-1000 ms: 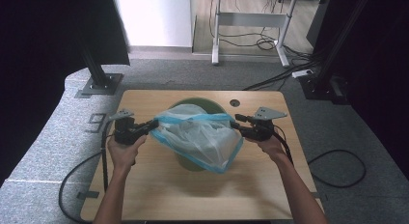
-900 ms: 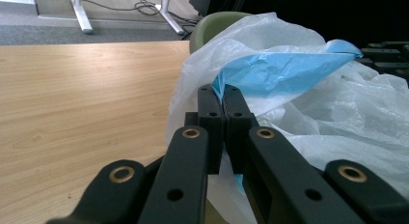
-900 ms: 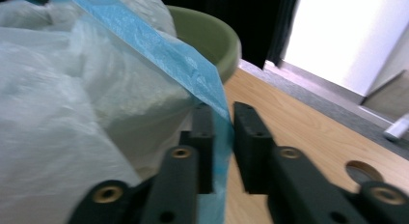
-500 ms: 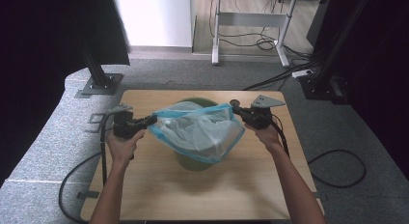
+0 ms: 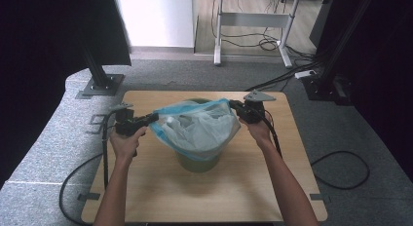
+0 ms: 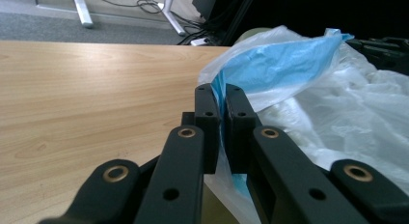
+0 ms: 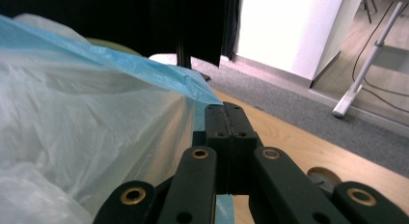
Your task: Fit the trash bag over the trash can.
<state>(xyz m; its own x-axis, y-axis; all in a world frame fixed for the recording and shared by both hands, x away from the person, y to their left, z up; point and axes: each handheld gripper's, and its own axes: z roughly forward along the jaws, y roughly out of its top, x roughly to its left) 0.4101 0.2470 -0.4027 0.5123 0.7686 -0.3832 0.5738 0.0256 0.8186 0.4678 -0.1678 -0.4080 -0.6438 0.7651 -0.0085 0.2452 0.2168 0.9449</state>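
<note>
A thin white plastic bag (image 5: 199,126) with a blue rim hangs stretched between my two grippers, draped over a green bin (image 5: 197,163) in the middle of the wooden table (image 5: 234,187). My left gripper (image 5: 155,118) is shut on the rim at the bag's left end. In the left gripper view the blue film (image 6: 289,64) is pinched between the closed jaws of the left gripper (image 6: 223,96). My right gripper (image 5: 234,105) is shut on the rim at the right end, and the bag (image 7: 72,122) runs off to the left of the right gripper (image 7: 226,110) in its own view.
A cable trails from each gripper off the table's sides. There is a round hole (image 7: 323,178) in the tabletop near the right gripper. Black stand bases (image 5: 100,84) and a desk frame (image 5: 253,36) stand on the grey floor beyond the table.
Both hands have carried the bag away from the person, from in front of the bin to over it. The green bin now shows beneath the bag instead of behind it.
</note>
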